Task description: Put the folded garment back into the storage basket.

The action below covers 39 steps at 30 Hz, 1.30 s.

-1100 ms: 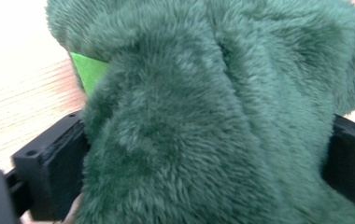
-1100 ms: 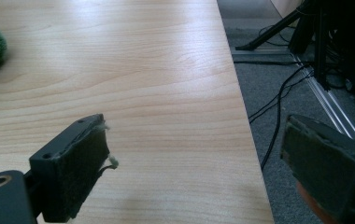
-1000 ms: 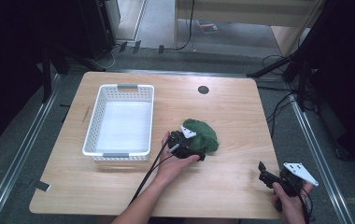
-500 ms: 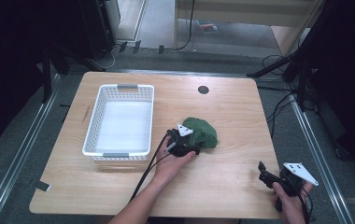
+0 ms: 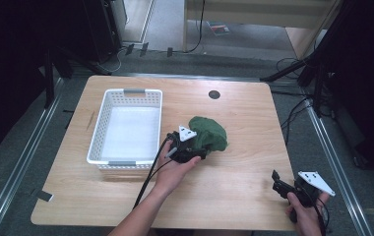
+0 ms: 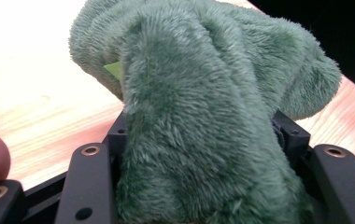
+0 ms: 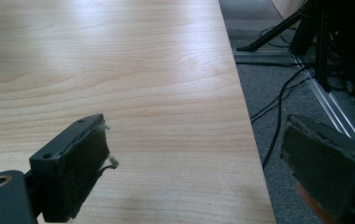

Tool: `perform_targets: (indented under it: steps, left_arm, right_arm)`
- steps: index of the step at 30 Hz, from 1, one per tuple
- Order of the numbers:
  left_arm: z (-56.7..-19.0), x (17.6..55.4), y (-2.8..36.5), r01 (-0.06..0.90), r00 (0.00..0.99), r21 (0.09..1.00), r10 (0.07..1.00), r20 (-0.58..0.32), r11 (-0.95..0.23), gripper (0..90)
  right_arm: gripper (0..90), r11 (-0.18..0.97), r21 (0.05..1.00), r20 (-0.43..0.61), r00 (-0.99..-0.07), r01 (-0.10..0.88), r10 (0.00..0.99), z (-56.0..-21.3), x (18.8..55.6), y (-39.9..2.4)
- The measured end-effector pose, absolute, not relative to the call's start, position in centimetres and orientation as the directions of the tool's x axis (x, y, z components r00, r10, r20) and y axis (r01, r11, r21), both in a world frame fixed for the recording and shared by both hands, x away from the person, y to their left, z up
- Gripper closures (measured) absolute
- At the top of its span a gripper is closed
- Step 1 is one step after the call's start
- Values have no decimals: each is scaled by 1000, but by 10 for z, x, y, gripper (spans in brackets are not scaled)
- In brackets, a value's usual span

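A green fuzzy cloth lies bunched near the middle of the wooden table. My left gripper is at its near left edge, held by a hand coming from the bottom. In the left gripper view a thick fold of the cloth is pinched between the black jaws and rises a little off the wood. My right gripper rests at the table's front right corner. Its jaws stand wide apart with nothing between them, and its pads hover over bare wood beside the right table edge.
A white plastic basket with nothing in it stands left of the cloth. A dark round grommet sits near the far edge. Cables and stand legs lie on the floor beyond the table's right side.
The left gripper has closed on the cloth's near edge and risen slightly, drawing the cloth up and a little leftward. The right gripper has stayed where it was.
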State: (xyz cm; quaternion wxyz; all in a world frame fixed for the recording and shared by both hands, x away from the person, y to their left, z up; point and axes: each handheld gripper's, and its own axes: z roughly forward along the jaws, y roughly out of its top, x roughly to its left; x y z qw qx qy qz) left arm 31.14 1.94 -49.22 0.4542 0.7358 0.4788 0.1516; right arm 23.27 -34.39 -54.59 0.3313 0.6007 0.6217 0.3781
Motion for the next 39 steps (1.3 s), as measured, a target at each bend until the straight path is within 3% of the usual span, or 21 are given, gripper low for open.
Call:
perform_targets:
  steps: [20, 39]
  left_arm:
    - [-448, 307, 67, 497, 454, 867, 859, -235, -25, 424]
    - [-438, 314, 121, 477, 370, 878, 898, -239, 37, 423]
  right_arm:
    - [81, -16, 864, 50, -55, 503, 997, -546, 234, -345]
    - [82, -12, 863, 46, -53, 504, 998, -546, 234, -344]
